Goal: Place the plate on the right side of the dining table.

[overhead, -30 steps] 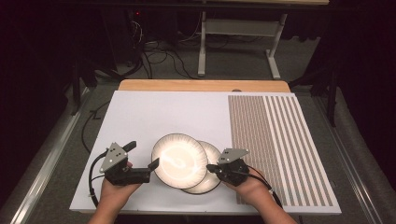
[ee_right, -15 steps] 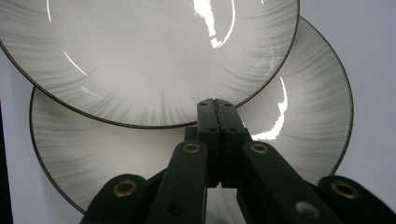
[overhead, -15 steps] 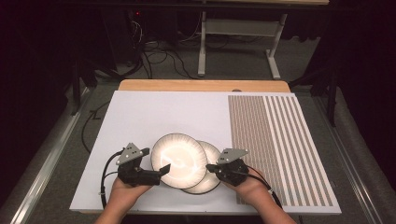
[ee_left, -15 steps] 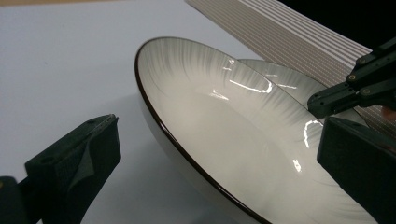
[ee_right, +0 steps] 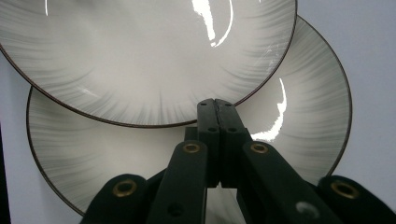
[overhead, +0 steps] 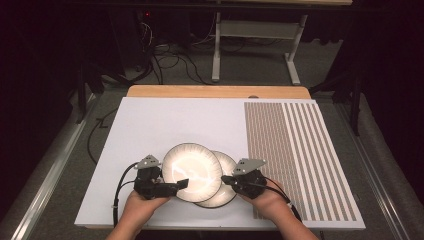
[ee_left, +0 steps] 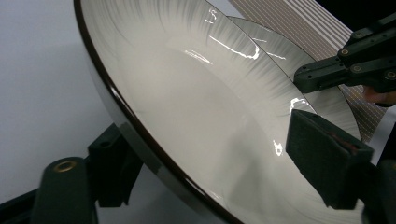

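A: Upper plate (overhead: 191, 167) overlaps lower plate (overhead: 220, 186). Left gripper (overhead: 176, 185) straddles its near-left rim, jaws just closing, pads not yet pressing.

B: Right gripper (overhead: 226, 178), clamped shut, rests on lower plate. Glazed, slick, brittle; grip the rim.

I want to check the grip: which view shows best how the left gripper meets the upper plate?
The left gripper view: the upper plate rim runs between its jaws. The high view shows the left gripper at that rim from afar.
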